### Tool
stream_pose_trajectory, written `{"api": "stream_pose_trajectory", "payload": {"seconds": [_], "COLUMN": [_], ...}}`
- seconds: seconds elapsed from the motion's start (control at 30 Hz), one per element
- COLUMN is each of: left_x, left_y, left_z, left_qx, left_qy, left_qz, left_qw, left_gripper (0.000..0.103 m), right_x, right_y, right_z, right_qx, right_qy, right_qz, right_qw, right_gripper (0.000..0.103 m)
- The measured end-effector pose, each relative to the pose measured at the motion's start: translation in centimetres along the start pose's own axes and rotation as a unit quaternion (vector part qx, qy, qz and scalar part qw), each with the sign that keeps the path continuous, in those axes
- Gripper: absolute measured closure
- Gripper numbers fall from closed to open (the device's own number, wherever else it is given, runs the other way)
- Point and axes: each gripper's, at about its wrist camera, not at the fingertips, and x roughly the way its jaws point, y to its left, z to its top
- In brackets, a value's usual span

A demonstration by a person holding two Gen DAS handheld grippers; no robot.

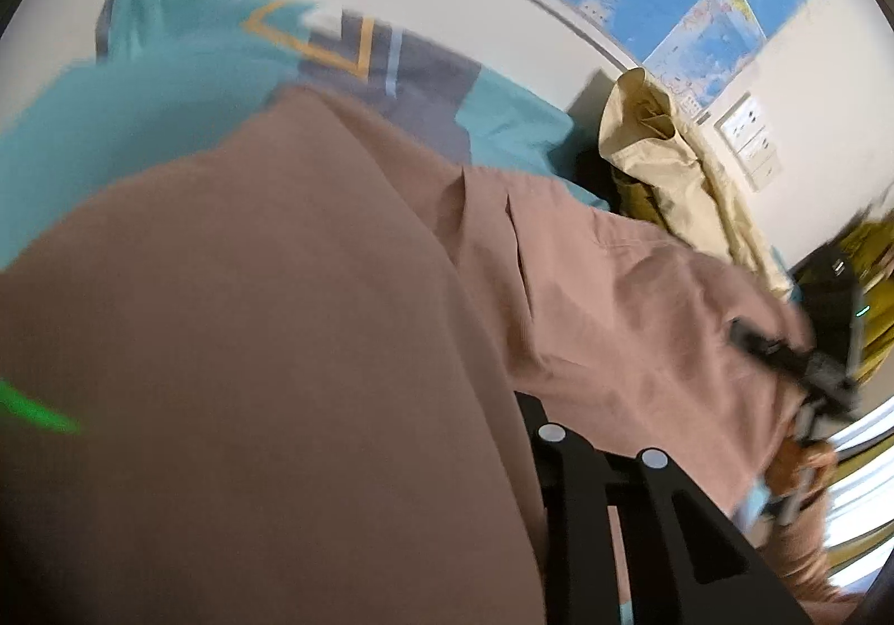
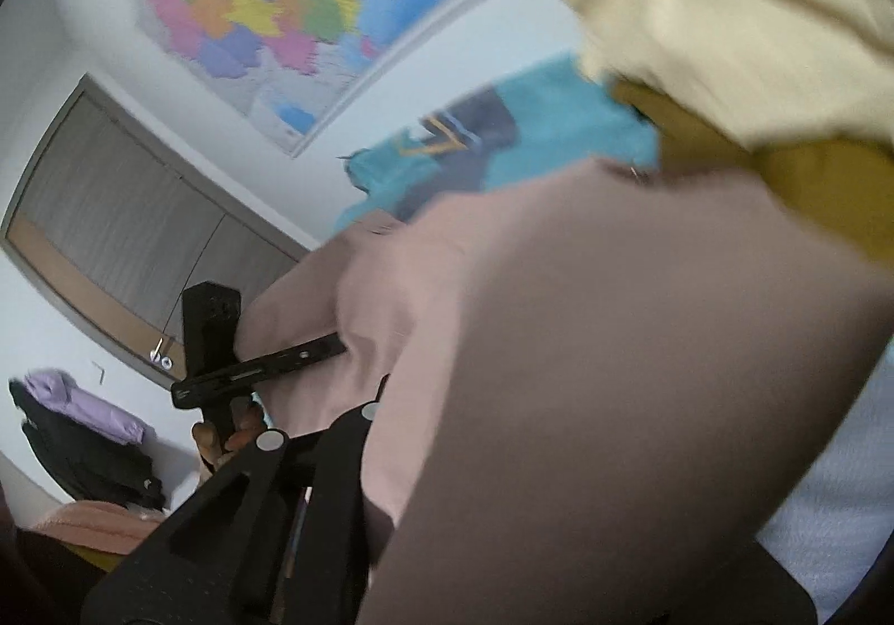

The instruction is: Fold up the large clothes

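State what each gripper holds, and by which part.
Both the left gripper and the right gripper pinch the dusty-pink cloth garment at its edge; which part is unclear.

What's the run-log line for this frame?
stage: lifting | item: dusty-pink fabric garment | left gripper: shut on garment | right gripper: shut on garment | beneath: teal cloth with grey panel

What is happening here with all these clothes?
A person holds a gripper in each hand, and both are shut on the same pink garment. The left gripper pinches one edge, the right gripper another, so the cloth hangs between them. A teal garment lies behind it, and a cream garment is piled at the side. No fold shows yet.
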Motion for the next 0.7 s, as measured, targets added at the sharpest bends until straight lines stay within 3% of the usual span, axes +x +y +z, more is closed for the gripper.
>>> {"api": "stream_pose_trajectory", "payload": {"seconds": [0.17, 0.3, 0.47, 0.7], "left_x": [-3.0, -6.6, -9.9, -13.8], "left_y": [0.8, 1.8, 5.0, 12.4], "left_z": [4.3, 8.1, 13.1, 19.1], "left_qx": [0.016, 0.04, 0.042, 0.011], "left_qy": [-0.024, -0.067, -0.112, -0.178], "left_qz": [-0.011, 0.009, 0.06, 0.149], "left_qw": [0.9995, 0.9969, 0.991, 0.9725], "left_gripper": [0.085, 0.085, 0.085, 0.085], "right_x": [0.8, 2.5, 7.0, 17.1], "right_y": [4.0, 6.8, 11.1, 15.3], "right_z": [4.1, 8.4, 14.2, 19.9], "right_qx": [-0.044, -0.07, -0.115, -0.158], "right_qy": [-0.012, -0.026, -0.038, -0.048], "right_qz": [-0.001, 0.003, 0.021, 0.029], "right_qw": [0.999, 0.997, 0.992, 0.986], "right_gripper": [0.092, 0.092, 0.092, 0.092]}}
